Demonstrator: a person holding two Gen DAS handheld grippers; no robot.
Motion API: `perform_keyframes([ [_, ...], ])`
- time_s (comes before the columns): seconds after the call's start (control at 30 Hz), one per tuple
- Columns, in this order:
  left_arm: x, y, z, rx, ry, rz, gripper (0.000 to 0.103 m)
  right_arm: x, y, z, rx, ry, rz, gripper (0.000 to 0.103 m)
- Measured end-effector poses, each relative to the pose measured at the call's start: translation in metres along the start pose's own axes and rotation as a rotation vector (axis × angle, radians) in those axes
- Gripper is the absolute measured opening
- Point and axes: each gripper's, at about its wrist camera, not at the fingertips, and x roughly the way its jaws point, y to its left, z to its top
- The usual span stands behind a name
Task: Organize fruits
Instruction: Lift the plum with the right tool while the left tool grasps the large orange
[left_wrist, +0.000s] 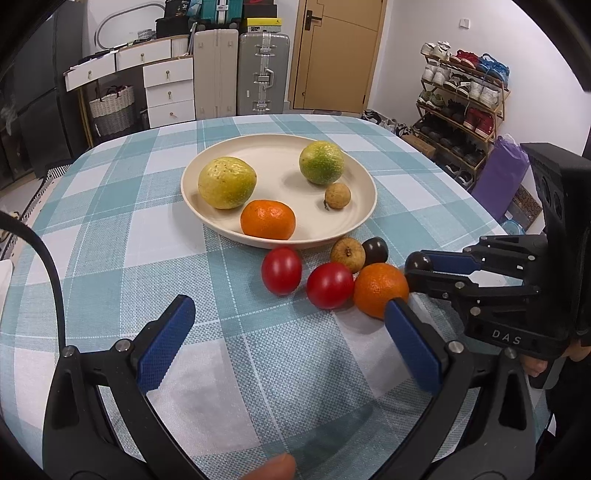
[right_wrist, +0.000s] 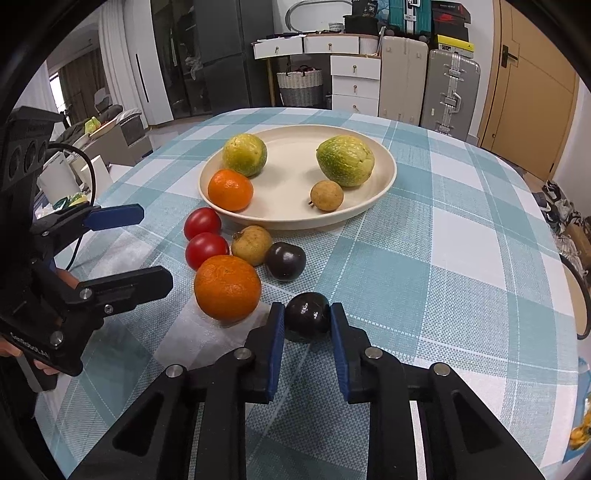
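Note:
My right gripper (right_wrist: 307, 314) is shut on a dark purple plum (right_wrist: 307, 319) that rests on the tablecloth; its blue pads press both sides. From the left wrist view this plum (left_wrist: 418, 263) shows at the right gripper (left_wrist: 413, 275) tips. Beside it lie an orange (right_wrist: 227, 287), a second dark plum (right_wrist: 285, 260), a brown longan (right_wrist: 252, 245) and two red tomatoes (right_wrist: 206, 250) (right_wrist: 202, 222). The cream plate (right_wrist: 384, 177) holds two green-yellow fruits, an orange (right_wrist: 230, 189) and a longan (right_wrist: 326, 195). My left gripper (left_wrist: 286, 332) hovers open over bare cloth, short of the tomatoes (left_wrist: 281, 270).
The table carries a teal-and-white checked cloth (left_wrist: 110, 206). Behind it stand suitcases (left_wrist: 263, 72), white drawers (left_wrist: 168, 90) and a door; a shoe rack (left_wrist: 461, 99) is at the right. A black cable (left_wrist: 48, 266) hangs by my left gripper.

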Motion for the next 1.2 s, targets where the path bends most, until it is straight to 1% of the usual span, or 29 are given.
perform_keyframes([
  [0.23, 0.0, -0.008, -0.001, -0.001, 0.007, -0.019, 0.102, -0.02, -0.006, -0.007, 0.063, -0.059, 0.023, 0.025],
  [0.43, 0.003, -0.02, -0.003, 0.012, 0.02, -0.03, 0.102, -0.031, -0.007, -0.016, 0.075, -0.093, 0.033, 0.025],
  [0.5, 0.003, -0.025, -0.004, 0.02, 0.02, -0.03, 0.096, -0.032, -0.009, -0.016, 0.082, -0.094, 0.039, 0.025],
  [0.57, 0.004, -0.029, -0.005, 0.03, 0.03, -0.031, 0.081, -0.033, -0.009, -0.016, 0.081, -0.101, 0.039, 0.025],
  [0.67, 0.004, -0.034, -0.007, 0.038, 0.052, -0.047, 0.072, -0.036, -0.01, -0.017, 0.09, -0.116, 0.044, 0.025],
  [0.8, 0.002, -0.042, -0.008, 0.028, 0.046, -0.115, 0.068, -0.038, -0.011, -0.019, 0.095, -0.113, 0.045, 0.025],
  [0.87, 0.003, -0.046, -0.008, 0.03, 0.045, -0.137, 0.061, -0.039, -0.011, -0.019, 0.097, -0.114, 0.048, 0.025],
  [0.97, 0.009, -0.054, -0.008, 0.053, 0.065, -0.134, 0.055, -0.041, -0.011, -0.019, 0.095, -0.12, 0.043, 0.025],
  [1.03, 0.012, -0.056, -0.007, 0.051, 0.074, -0.125, 0.051, -0.042, -0.013, -0.019, 0.099, -0.123, 0.042, 0.025],
  [1.13, 0.017, -0.057, -0.005, 0.035, 0.086, -0.136, 0.051, -0.044, -0.015, -0.019, 0.105, -0.127, 0.038, 0.025],
  [1.2, 0.02, -0.058, -0.004, 0.037, 0.091, -0.129, 0.05, -0.045, -0.017, -0.019, 0.108, -0.129, 0.035, 0.025],
])
